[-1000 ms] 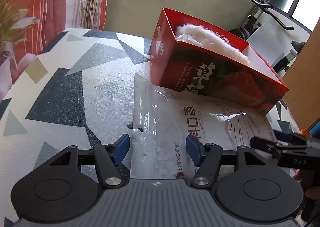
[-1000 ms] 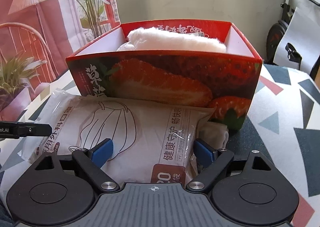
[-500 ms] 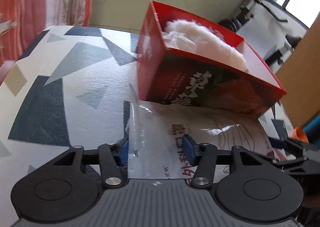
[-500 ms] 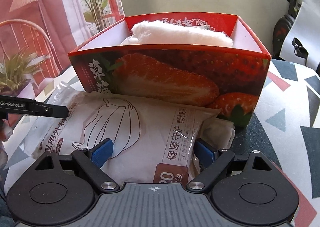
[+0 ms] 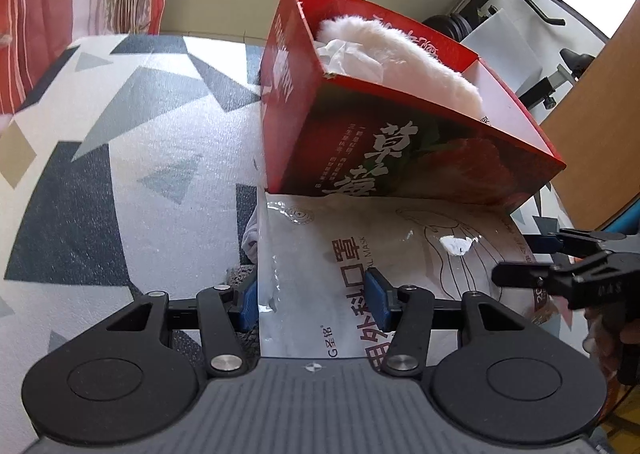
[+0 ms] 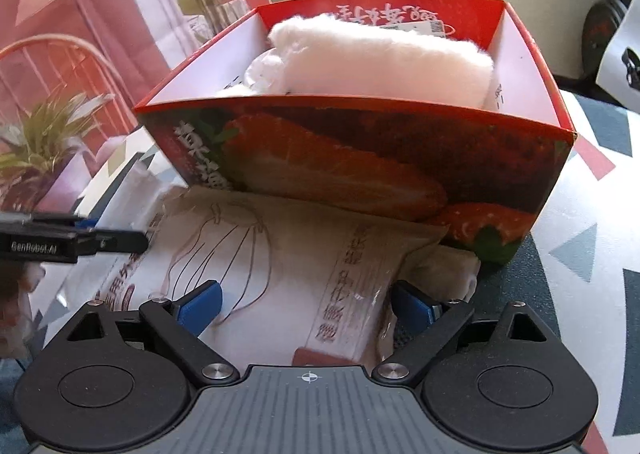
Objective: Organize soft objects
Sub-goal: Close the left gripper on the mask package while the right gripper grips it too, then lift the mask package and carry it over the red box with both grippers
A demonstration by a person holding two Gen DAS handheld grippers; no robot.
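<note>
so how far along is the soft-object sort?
Done: a white fluffy item already lies in the red strawberry box. In hand: the mask pack lies on the table against the box front, its end between the left gripper fingers; the right gripper straddles its other end, jaws opening. Left: getting the pack into the box.

boxes 1 (image 6: 360, 157) — mask packs 1 (image 5: 400, 246) — fluffy white rolls 1 (image 6: 380, 53)
</note>
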